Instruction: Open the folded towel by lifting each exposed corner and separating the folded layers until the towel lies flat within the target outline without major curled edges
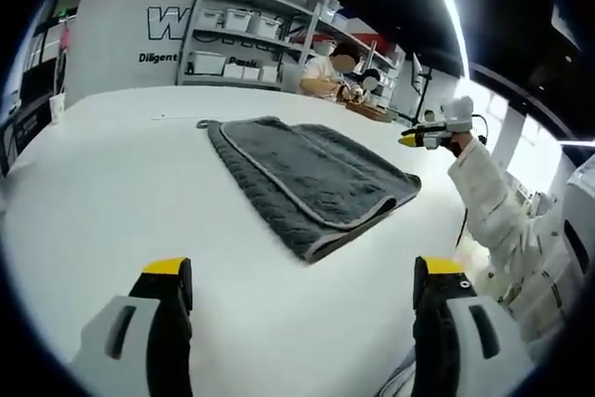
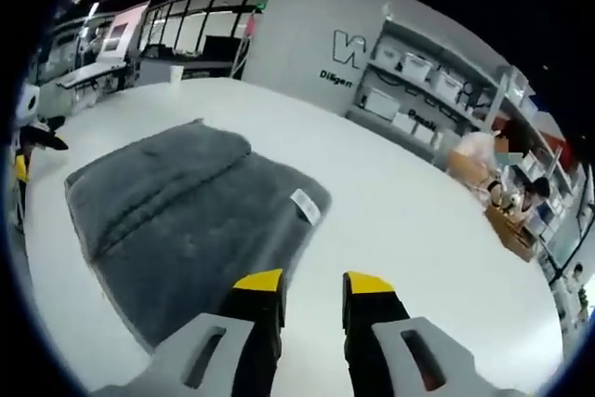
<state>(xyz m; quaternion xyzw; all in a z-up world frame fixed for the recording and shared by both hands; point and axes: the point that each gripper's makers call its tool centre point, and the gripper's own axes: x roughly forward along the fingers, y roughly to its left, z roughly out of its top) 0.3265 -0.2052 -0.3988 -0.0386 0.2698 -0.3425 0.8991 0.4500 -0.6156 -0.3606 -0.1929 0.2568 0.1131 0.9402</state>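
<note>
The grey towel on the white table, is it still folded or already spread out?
Folded. The grey towel lies in stacked layers with a doubled, rounded edge, and an upper flap overlaps the layer beneath it.

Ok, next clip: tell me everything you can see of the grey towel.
The grey towel is a thick, plush terry cloth with a lighter stitched hem, still folded in layers on the white table. A narrower folded flap lies along its top, and a small white label sits near one edge. A short loop pokes out at its far corner in the left gripper view. It lies flat, with rounded folds at the near edge. Neither claw touches it; the right claw hovers at its edge.
</note>
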